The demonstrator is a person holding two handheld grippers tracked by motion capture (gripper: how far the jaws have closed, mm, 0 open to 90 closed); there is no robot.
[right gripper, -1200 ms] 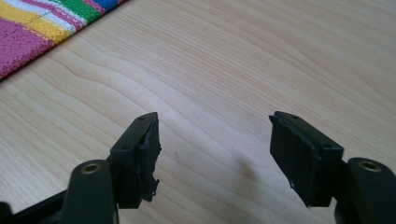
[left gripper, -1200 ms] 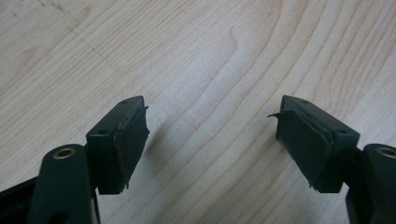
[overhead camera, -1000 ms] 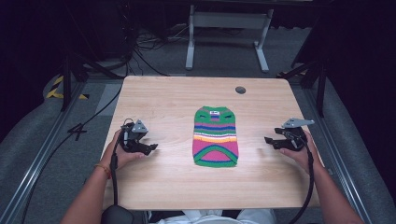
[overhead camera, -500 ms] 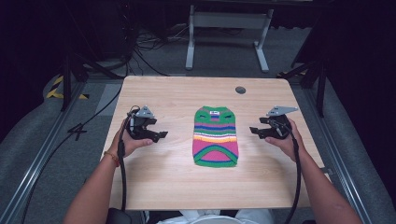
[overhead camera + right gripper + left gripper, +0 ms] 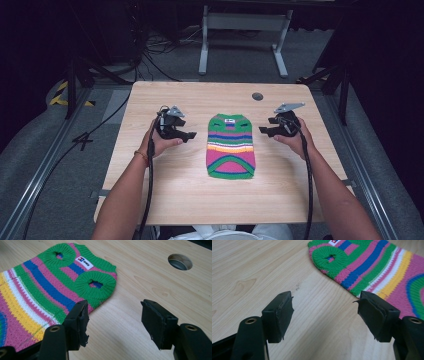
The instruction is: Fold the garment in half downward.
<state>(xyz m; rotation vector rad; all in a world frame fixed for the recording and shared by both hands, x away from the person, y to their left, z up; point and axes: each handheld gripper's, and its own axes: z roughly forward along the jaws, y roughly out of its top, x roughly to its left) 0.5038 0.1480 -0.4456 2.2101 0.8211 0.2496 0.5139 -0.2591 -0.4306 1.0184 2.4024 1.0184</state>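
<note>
1. A small striped knit sweater lies flat at the middle of the wooden tabletop, neck end away from the person, hem toward them.
2. The left hand-held gripper hovers just beside the sweater's left edge, its jaws spread wide with nothing between them; in the left gripper view bare wood shows between the two pads and the garment's near armhole sits just ahead.
3. The right hand-held gripper stands just off the sweater's right edge near the shoulder, likewise wide open and empty; in the right gripper view one jaw overlaps the knit's edge, though contact cannot be told.
4. A round cable hole sits in the tabletop beyond the right hand-held gripper, well apart from the garment.
5. The sweater looks light, soft and limp: it will likely sag and fold wherever it is lifted, and the open knit may snag on the pads' ragged edges.
6. The thick green ribbed bands at the two armholes and the neck, beside the white label, seem the firmest places to pinch, one per side.
</note>
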